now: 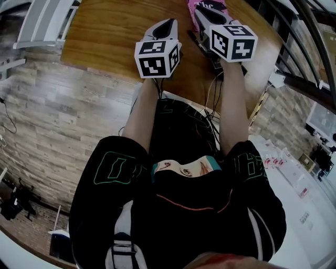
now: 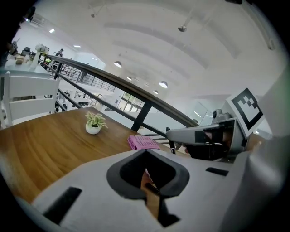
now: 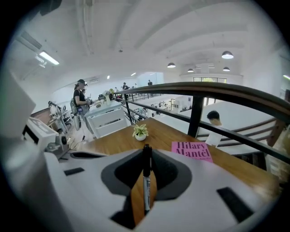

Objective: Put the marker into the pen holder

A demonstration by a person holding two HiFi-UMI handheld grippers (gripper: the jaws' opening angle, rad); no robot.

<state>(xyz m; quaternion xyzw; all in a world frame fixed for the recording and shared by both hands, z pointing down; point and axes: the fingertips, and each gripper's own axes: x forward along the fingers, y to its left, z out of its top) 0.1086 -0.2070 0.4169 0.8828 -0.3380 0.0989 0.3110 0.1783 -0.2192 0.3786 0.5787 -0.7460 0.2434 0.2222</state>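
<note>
My right gripper [image 3: 147,152] is shut on a black marker [image 3: 146,181]. The marker stands upright between the jaws, its dark cap at the fingertips. In the left gripper view the same marker [image 2: 171,141] hangs under the right gripper's tip. My left gripper [image 2: 146,153] has its jaws together with nothing between them. In the head view both grippers are held up side by side over the wooden table [image 1: 110,31], the left gripper [image 1: 168,23] beside the right gripper [image 1: 202,11]. No pen holder shows in any view.
A pink book [image 3: 192,150] lies on the table near its far edge, also seen as the pink book [image 1: 210,4]. A small potted plant [image 3: 140,132] stands farther back. A dark railing [image 3: 217,90] runs behind the table, and a white chair [image 3: 108,120] stands at the left.
</note>
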